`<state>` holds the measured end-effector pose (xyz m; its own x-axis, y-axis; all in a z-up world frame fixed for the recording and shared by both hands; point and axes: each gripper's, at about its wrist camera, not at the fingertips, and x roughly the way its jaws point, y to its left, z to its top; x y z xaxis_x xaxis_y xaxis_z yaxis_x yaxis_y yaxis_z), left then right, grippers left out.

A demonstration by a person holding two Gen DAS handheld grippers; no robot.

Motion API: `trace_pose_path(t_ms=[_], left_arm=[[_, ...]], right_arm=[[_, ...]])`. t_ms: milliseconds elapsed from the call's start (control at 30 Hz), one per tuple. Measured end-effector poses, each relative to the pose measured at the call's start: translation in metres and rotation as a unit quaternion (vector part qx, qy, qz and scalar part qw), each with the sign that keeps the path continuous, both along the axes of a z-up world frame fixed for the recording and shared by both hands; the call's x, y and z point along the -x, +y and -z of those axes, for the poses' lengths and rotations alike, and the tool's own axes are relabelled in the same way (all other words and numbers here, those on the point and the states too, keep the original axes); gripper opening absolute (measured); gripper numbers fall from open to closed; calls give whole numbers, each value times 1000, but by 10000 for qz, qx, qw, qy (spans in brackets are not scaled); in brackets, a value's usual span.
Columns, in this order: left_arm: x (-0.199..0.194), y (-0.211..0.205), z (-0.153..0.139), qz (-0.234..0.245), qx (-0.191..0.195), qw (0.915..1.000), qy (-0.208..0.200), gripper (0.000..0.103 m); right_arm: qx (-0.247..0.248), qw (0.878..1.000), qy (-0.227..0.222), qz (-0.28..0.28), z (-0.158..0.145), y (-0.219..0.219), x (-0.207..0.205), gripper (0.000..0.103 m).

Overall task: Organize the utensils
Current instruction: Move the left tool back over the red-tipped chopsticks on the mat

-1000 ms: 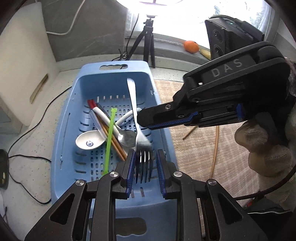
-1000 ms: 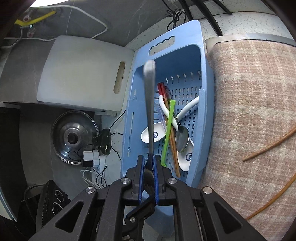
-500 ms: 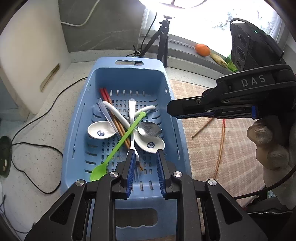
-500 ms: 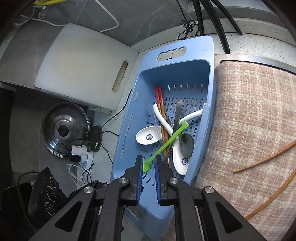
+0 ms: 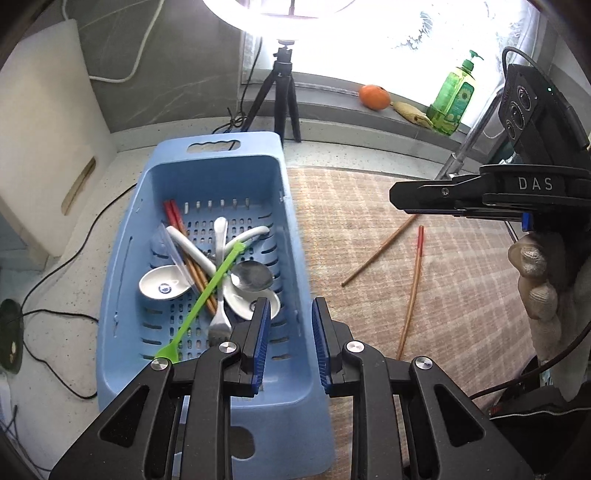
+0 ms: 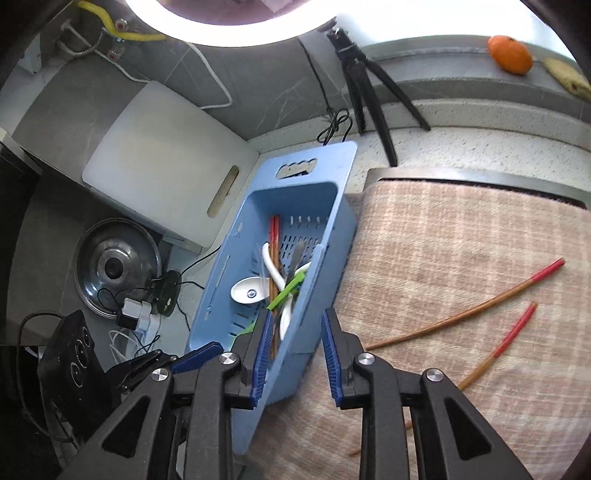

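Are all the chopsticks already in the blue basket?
No, two chopsticks lie loose on the checked cloth beside the blue basket.

A round white ring light blows out the top of both views, and the window behind it is overexposed. The speckled grey worktop is evenly lit with soft shadows. Fisheye bending curves the edges into dark corners. The blue plastic slotted basket shows slight motion blur along its right rim.

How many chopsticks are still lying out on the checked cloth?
2: one chopstick lies slanted mid-cloth, the other chopstick runs steeply beside it, red tips close together. More chopsticks already lie in the blue basket.
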<state>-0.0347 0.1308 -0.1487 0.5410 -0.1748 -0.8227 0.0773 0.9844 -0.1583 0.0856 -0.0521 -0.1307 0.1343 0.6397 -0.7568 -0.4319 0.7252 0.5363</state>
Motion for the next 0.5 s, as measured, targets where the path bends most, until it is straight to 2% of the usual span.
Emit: trace_pose_path(t_ms=[100,233,500], left_arm=[[-4,-18,-3,131,17,9999,-47,21],[-11,-42,2,343,84,9994,5,21],[-21,-86,14,828,51,9964,148,21]], right_arm=[[155,9992,-352,143,-6,-26,1,27],[252,9987,-360,267,-4,-58,-3,27],[864,9934,-588,475,2,-98,-3,29]])
